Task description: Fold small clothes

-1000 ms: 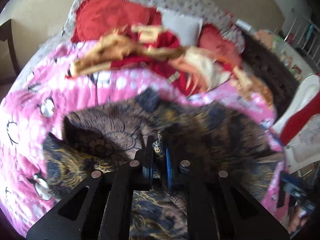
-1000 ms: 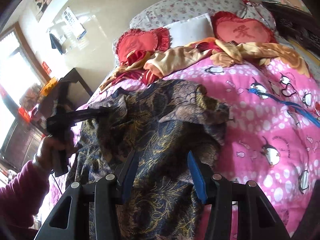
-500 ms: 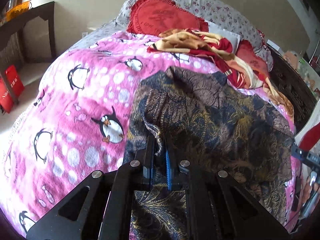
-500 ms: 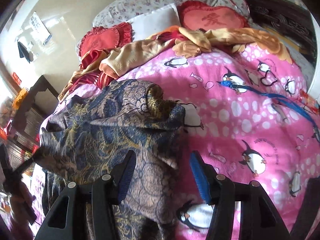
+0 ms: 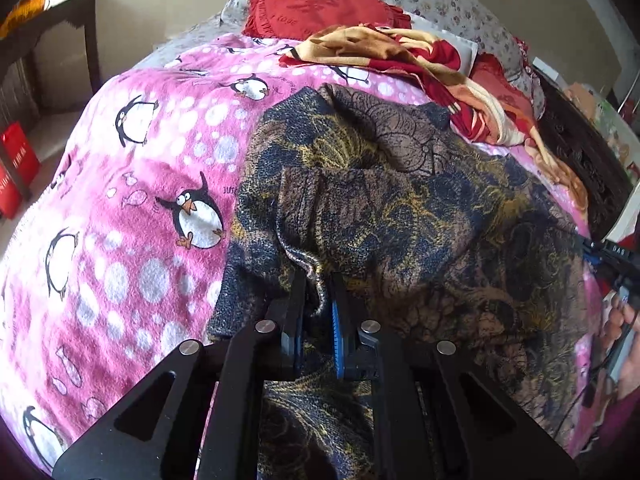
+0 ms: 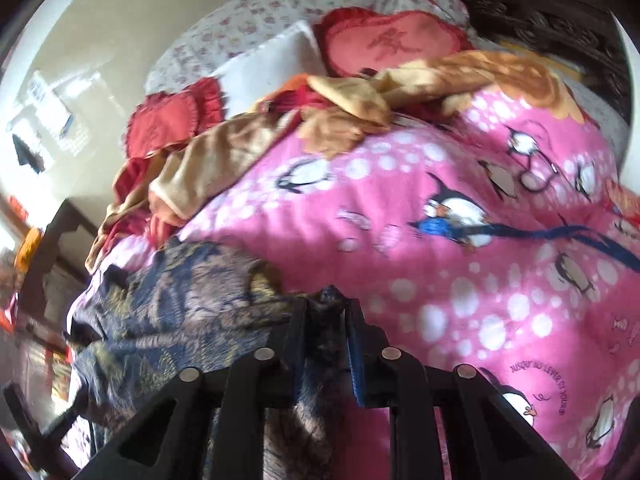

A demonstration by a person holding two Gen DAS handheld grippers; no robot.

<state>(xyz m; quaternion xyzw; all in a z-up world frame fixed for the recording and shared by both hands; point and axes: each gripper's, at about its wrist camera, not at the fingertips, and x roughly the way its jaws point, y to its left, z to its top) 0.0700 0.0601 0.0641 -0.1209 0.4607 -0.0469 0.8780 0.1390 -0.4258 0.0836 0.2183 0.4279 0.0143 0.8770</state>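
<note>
The dark patterned garment [image 5: 400, 208] is spread, rumpled, on the pink penguin blanket [image 5: 132, 184]; no finished fold is seen, so most of the task is judged to remain. A hem is pinched in the closed left gripper [image 5: 315, 300]. The right gripper [image 6: 326, 320], wide apart half a second ago, is now clamped on a garment corner.

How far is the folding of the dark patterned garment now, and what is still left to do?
Done: the dark patterned garment lies on the pink penguin blanket, bunched and not squared.
In hand: the left tool and the right tool each pinch an edge of it.
Left: the folds themselves, and perhaps the red and tan clothes heaped near the pillows.
</note>
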